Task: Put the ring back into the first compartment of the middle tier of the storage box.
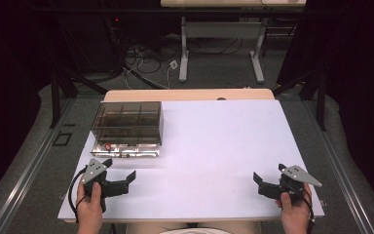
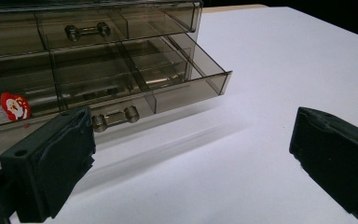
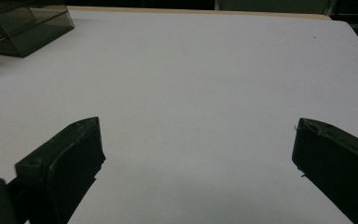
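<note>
Smoked-plastic drawer organizer sitting at the table's far left, bottom drawer pulled open.

The drawer organizer is lying long axis across the table, its open drawer pointing toward the person; left gripper and right gripper are hovering spread, grasping nothing.

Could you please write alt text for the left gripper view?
The open left gripper faces a smoky clear drawer box on a white table; its bottom drawer is pulled out, with a small red-and-white item inside.
</note>
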Motion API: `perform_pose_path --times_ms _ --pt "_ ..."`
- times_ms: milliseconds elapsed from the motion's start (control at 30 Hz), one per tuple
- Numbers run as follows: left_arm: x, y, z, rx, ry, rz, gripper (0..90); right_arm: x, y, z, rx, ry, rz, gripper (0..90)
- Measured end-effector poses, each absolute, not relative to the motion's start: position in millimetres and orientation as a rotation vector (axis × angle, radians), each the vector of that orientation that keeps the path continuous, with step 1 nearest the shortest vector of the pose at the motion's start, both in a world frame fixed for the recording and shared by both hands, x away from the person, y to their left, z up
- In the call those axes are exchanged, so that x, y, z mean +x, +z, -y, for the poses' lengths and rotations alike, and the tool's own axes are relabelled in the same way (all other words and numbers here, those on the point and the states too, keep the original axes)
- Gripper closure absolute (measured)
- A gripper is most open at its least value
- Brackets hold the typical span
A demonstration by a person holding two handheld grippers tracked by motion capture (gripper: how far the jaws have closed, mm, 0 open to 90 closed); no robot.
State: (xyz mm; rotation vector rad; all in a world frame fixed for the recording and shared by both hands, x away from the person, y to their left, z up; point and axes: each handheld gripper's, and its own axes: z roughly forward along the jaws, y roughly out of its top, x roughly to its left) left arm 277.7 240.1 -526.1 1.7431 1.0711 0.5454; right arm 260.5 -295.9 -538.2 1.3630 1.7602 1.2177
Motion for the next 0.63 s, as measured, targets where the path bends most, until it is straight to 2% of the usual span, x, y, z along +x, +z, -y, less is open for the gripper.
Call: perform_pose_path --times_ms 633 --pt "280 -538 -242 1.761 0.525 -1.077 0.3 261 -539 294 1.363 1.206 -1.784 1.4"
